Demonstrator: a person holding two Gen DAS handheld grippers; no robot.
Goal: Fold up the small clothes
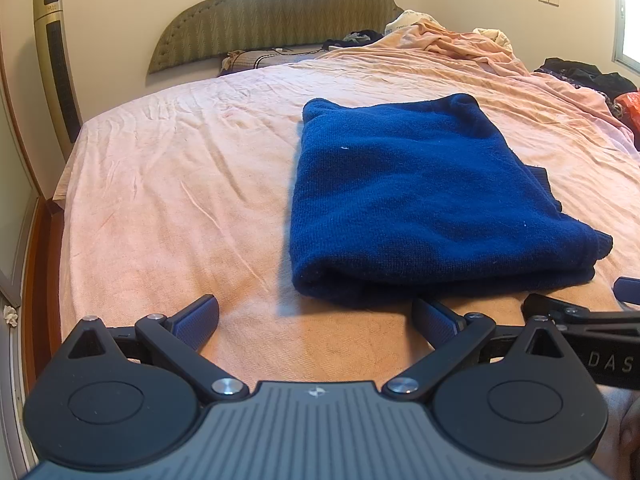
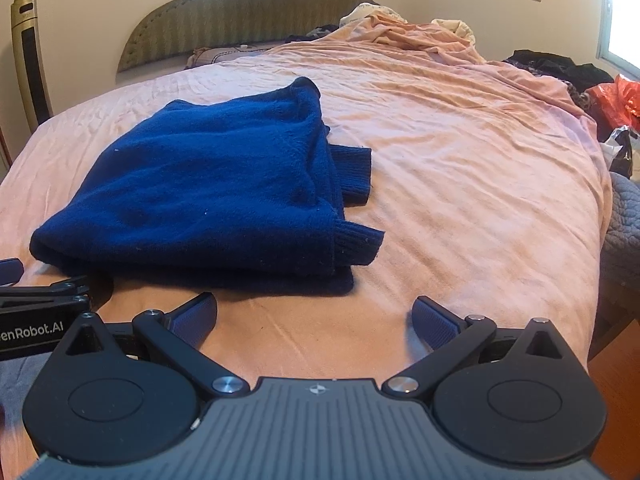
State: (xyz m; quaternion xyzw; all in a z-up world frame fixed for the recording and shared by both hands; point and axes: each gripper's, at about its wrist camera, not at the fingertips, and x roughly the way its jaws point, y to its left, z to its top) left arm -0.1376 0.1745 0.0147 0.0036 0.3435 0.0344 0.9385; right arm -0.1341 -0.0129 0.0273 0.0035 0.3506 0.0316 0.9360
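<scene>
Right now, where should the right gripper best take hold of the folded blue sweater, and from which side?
Probably the ribbed hem corner of the blue sweater, approached from the right: it sticks out flat past the stack, nearest the open right gripper.

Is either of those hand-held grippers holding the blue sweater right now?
No: the left hand-held gripper and right hand-held gripper are open, short of the folded blue sweater.

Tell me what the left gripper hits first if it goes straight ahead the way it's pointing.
Most likely the near folded edge of the blue sweater. The left gripper is open, low over the pink sheet, and only its right side lines up with that edge, so it may clip rather than meet it squarely.
</scene>
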